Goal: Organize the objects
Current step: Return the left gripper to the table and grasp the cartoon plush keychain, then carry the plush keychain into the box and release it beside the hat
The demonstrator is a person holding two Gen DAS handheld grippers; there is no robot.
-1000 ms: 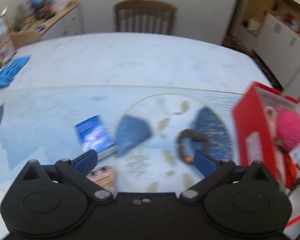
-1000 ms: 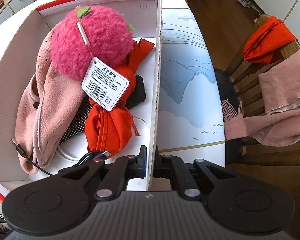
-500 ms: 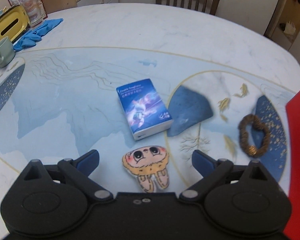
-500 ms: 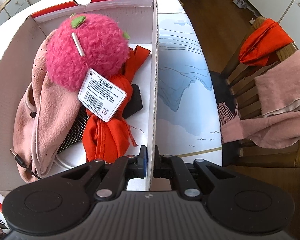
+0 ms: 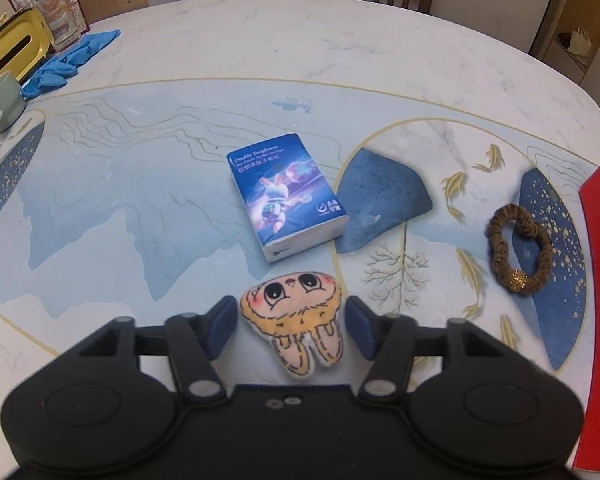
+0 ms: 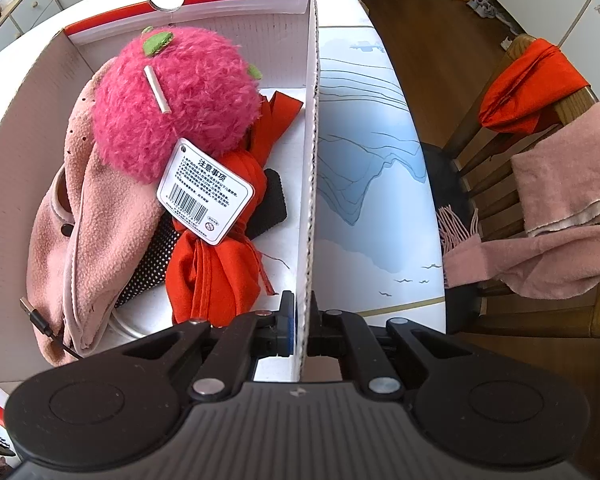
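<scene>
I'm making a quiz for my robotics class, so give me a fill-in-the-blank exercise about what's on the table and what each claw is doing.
1. The left claw is open around a small plush ____, its fingers on either side.
2. The right claw is shut on the cardboard wall of the ____.
3. The brown scrunchie lies to the ____ of the blue tissue pack in the left wrist view.
4. A white barcode tag hangs from the fuzzy ____ toy.

Missing words: doll; box; right; pink
</scene>
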